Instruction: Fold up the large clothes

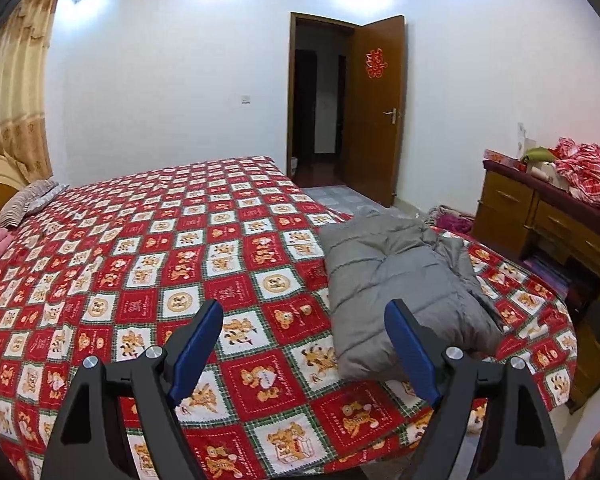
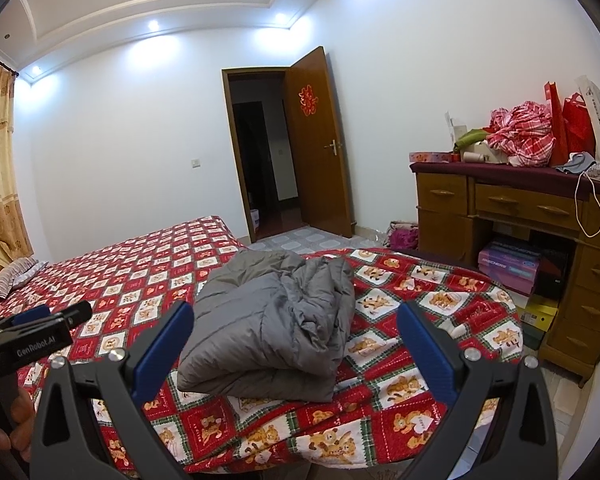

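meanwhile, a grey padded jacket [image 2: 272, 324] lies folded into a thick bundle near the foot edge of a bed [image 1: 140, 280] covered in a red-and-white bear-print quilt, as both tools hover above the mattress. the left hand-held gripper [image 1: 304, 344] hangs with its blue pads spread wide and nothing between them, the jacket lying ahead of it and off to its right, partly behind its right finger. the right hand-held gripper [image 2: 294, 344] is likewise spread and empty, with the bundle straight ahead of it, framed between its fingers but not touched. the fold looks largely done, judging by the compact stack, though its upper layer is rumpled and puffed on the side away from the left tool. the risk from here appears to be the slippery, air-filled fabric springing open if either tool pinches only the top layer, or the bundle sliding toward the near edge of the bed and off it if pulled without support beneath. a wooden dresser [image 2: 520, 208] piled with cloth and bags stands beyond the bed to the right of both tools, well clear of the work
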A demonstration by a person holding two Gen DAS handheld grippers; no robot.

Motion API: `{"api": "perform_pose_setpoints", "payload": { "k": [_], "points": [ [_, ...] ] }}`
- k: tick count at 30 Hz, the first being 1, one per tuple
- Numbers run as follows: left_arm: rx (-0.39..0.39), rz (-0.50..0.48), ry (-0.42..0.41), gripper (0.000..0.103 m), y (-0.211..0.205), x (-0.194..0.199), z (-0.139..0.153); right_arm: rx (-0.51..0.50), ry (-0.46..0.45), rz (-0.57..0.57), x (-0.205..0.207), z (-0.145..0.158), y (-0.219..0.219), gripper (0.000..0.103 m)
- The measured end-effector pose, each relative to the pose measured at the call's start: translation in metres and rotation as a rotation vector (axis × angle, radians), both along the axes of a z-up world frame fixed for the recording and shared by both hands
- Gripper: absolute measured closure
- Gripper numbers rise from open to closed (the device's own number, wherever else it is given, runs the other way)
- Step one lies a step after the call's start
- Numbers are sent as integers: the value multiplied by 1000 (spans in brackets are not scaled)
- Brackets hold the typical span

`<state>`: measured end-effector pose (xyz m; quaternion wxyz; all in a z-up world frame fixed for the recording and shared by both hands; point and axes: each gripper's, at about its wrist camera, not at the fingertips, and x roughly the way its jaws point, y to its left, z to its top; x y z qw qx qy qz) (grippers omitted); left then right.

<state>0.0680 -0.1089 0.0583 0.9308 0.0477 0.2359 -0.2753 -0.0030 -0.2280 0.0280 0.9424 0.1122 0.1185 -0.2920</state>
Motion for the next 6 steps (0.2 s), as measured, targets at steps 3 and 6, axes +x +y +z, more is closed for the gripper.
{"api": "perform_pose_setpoints", "payload": {
  "k": [3, 6],
  "points": [
    [5, 21, -11, 20, 3, 3, 0, 1, 7, 1, 1, -2, 0, 0],
    [7, 43, -13, 20, 6, 8, -1, 4, 16, -4, 3, -4, -3, 0]
  ]
}}
